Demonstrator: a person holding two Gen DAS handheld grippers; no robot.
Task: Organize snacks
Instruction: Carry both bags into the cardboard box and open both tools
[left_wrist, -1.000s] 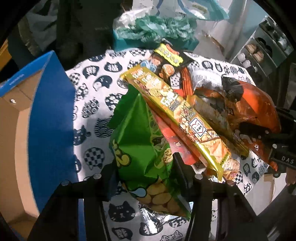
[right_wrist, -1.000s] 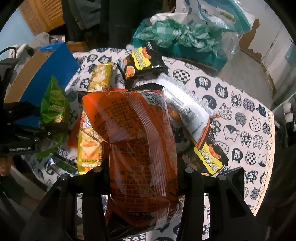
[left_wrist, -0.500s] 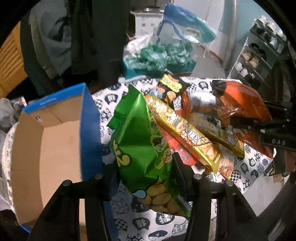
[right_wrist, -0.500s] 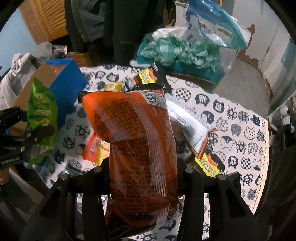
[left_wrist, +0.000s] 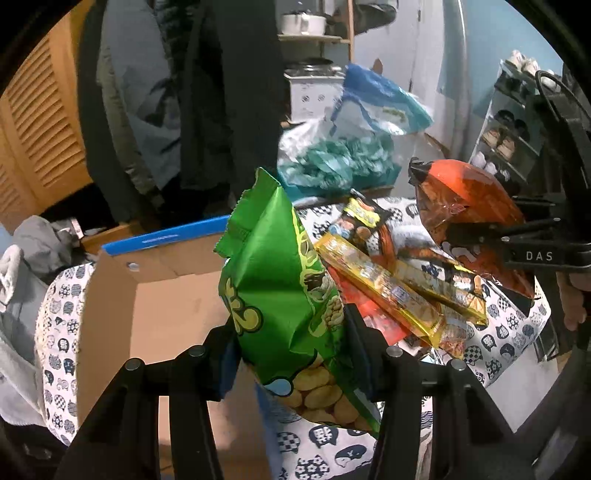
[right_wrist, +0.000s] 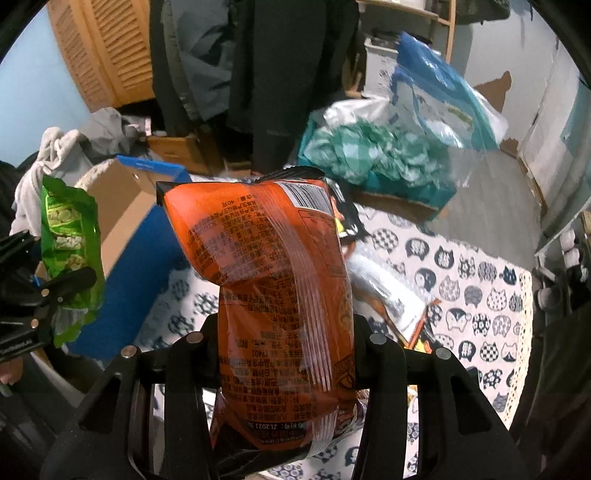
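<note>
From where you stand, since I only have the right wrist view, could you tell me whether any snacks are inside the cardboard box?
Observer: The left wrist view shows the cardboard box floor bare where visible.
Operator: How is the green bag held?
Observer: The left gripper clamps its lower half from both sides, with the bag upright.
Operator: What lies on the table?
Observer: Two long yellow packets lie side by side over a red packet.

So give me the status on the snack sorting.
Nothing looks packed yet: the visible floor of the blue-sided cardboard box is bare. In hand: left gripper clamps the green snack bag, right gripper the orange bag. Left: yellow packets on the cat-print tablecloth.
</note>
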